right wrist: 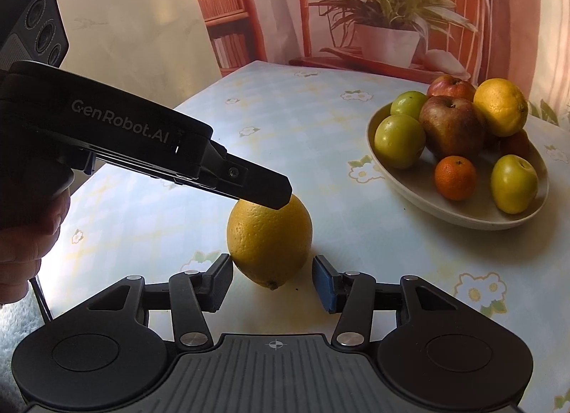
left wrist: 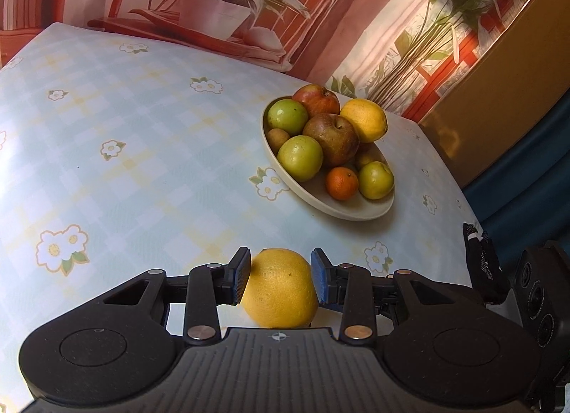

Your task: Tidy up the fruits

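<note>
Yellow lemon (right wrist: 269,243) upright, stem end down, clamped by left tool (left wrist: 279,275)

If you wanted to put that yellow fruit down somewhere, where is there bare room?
The tablecloth left of the bowl lies bare back to the far edge. The bowl is crowded with fruit. The left tongs grip the lemon; the right tongs wait open beside it.

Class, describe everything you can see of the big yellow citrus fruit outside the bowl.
The yellow citrus fruit is oval with dimpled, glossy peel and a small stem nub low down. It stands on end over the flowered tablecloth, apart from the bowl. The left tool clamps its sides with blue pads; the right tool stands open around its lower end.
</note>
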Tool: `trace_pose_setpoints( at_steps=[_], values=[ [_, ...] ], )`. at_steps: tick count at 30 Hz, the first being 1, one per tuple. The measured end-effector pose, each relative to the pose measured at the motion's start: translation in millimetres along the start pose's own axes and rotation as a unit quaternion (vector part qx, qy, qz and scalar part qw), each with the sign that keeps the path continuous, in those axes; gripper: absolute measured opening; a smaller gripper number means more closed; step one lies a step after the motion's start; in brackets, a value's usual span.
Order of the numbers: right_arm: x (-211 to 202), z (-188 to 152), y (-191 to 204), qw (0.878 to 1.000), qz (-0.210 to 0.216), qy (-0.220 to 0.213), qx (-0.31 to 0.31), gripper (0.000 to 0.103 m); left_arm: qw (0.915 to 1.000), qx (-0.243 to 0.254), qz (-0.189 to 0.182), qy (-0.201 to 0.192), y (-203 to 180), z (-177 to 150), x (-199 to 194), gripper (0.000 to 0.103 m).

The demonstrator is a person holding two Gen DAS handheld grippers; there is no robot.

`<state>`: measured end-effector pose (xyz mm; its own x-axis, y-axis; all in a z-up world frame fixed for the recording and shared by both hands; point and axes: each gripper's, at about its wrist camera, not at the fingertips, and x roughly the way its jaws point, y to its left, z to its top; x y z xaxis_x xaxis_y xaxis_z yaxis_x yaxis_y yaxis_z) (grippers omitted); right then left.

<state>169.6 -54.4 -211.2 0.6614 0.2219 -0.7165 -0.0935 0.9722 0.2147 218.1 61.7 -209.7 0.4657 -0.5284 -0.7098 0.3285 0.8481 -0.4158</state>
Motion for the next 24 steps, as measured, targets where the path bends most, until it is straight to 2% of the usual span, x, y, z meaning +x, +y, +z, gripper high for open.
trace_pose_setpoints(
  at_steps=[7, 17, 24],
  values=[
    [-1.7, -0.3, 0.8, 1.000, 0.003, -0.003, -0.004, 0.042, 0.9986, -0.049, -0.021, -0.002, 19.1, -0.3, -0.6, 0.039],
    [-2.5, 0.0, 1.5, 1.000, -0.002, -0.008, -0.003, 0.044, 0.9983, -0.048, -0.033, -0.003, 21.5, -1.1, 1.0, 0.040],
    [-3.0, 0.3, 1.6, 1.000, 0.001, -0.010, -0.008, 0.042, 0.9983, -0.050, -0.030, -0.001, 20.3, -0.5, 1.0, 0.040]
  ],
)
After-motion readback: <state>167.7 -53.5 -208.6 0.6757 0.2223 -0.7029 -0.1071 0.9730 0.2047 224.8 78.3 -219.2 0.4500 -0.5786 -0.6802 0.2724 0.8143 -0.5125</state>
